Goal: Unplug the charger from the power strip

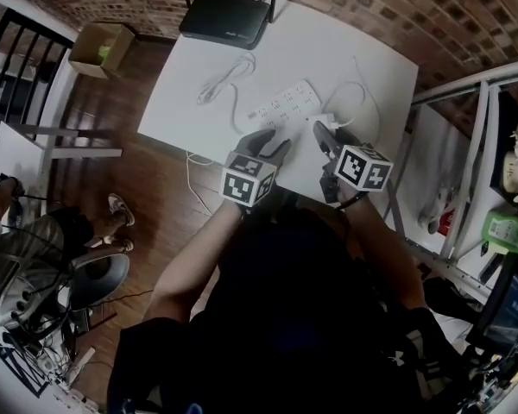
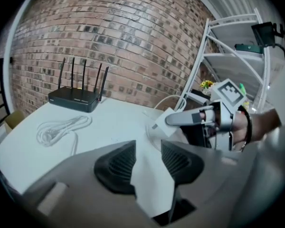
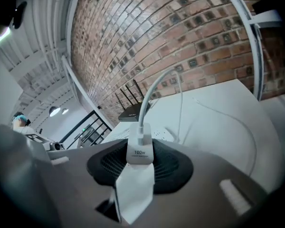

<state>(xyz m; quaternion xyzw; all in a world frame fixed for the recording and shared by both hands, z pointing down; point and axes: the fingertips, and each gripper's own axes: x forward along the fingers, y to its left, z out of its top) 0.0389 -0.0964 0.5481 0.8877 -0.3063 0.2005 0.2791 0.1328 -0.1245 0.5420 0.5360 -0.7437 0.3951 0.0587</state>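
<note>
Head view: on the near side of the power strip [image 1: 285, 103], the left gripper [image 1: 272, 149] hovers with its jaws parted and empty. Off the strip's right end, the right gripper [image 1: 326, 136] clamps the white charger [image 3: 139, 148], clear of the sockets. Bare table [image 1: 177, 110] spreads left of the strip. The charger's long axis runs along the jaws, with the cable [image 3: 149, 99] end toward the strip.

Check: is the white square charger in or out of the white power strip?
Out: right hand-held gripper holds the charger clear of the strip.
</note>
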